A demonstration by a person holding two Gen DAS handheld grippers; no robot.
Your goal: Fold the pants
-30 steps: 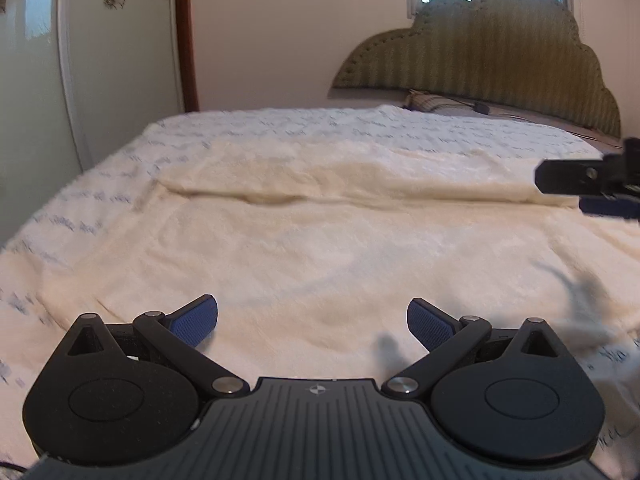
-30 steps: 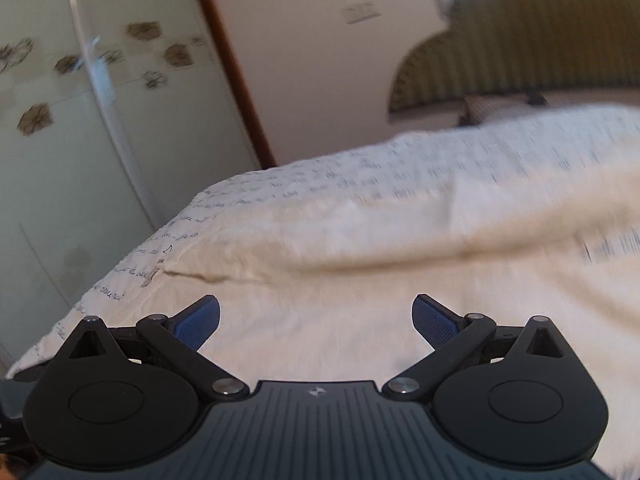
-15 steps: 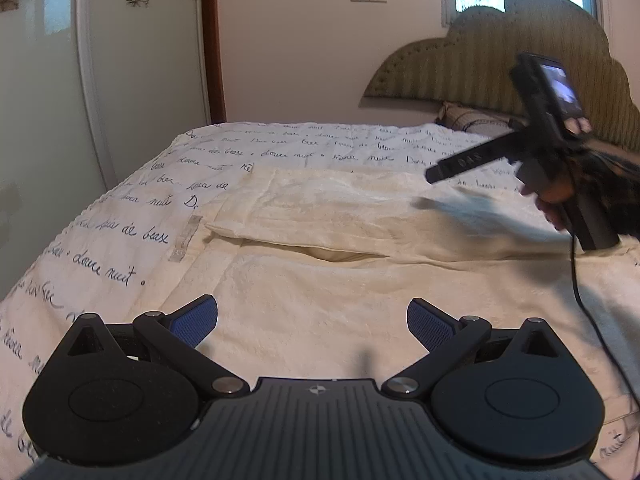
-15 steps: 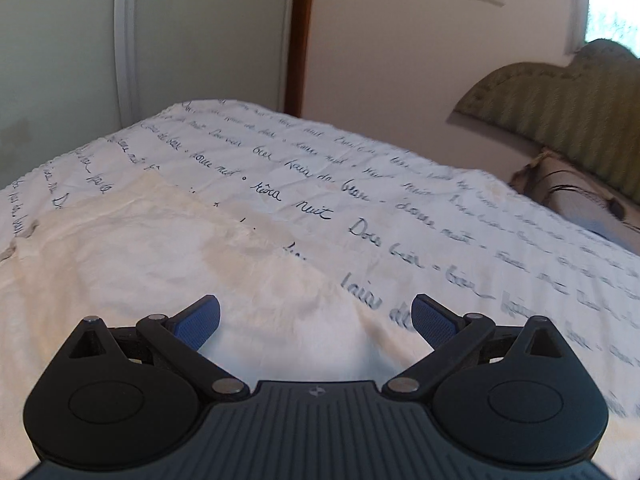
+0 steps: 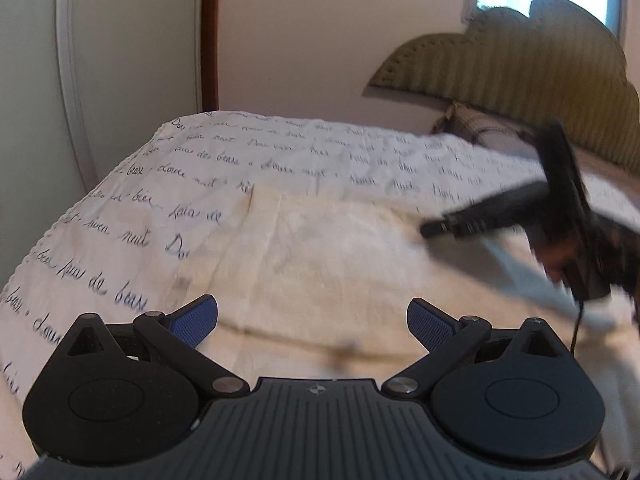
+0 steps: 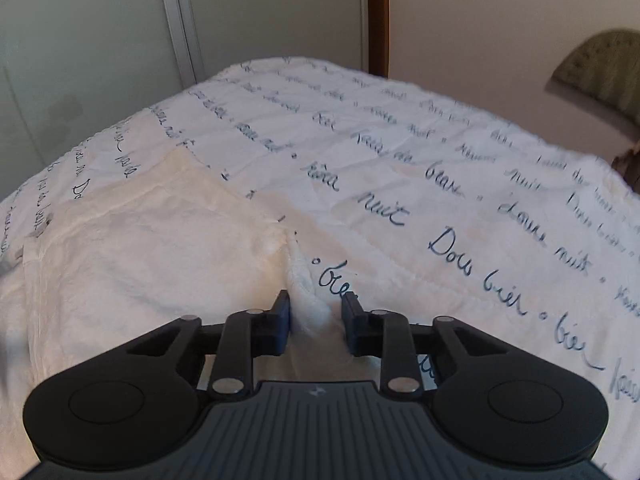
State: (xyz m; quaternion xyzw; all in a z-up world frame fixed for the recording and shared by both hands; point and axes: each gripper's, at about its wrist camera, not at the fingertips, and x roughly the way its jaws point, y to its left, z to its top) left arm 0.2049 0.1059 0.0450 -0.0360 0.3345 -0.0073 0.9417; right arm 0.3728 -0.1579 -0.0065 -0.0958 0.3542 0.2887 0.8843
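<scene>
Cream-white pants [image 5: 320,248] lie flat on the bed's white sheet with blue script [image 5: 120,236]. My left gripper [image 5: 312,320] is open and empty, hovering just above the pants' near part. My right gripper [image 6: 314,320] has its jaws narrowed around a bunched edge of the pants [image 6: 140,264], with a fold of cloth [image 6: 308,300] standing between the fingers. The right gripper also shows blurred at the right of the left wrist view [image 5: 520,212], held by a hand.
A padded green headboard [image 5: 520,64] and a pillow [image 5: 472,124] stand at the far right. A glass wardrobe door [image 5: 100,60] and a wooden door frame [image 5: 210,32] stand at the left. The bed's left edge [image 5: 44,236] drops off.
The right gripper has come down onto the pants' edge and closed from wide open around a fold of cloth. The left gripper has shifted left and stays open.
</scene>
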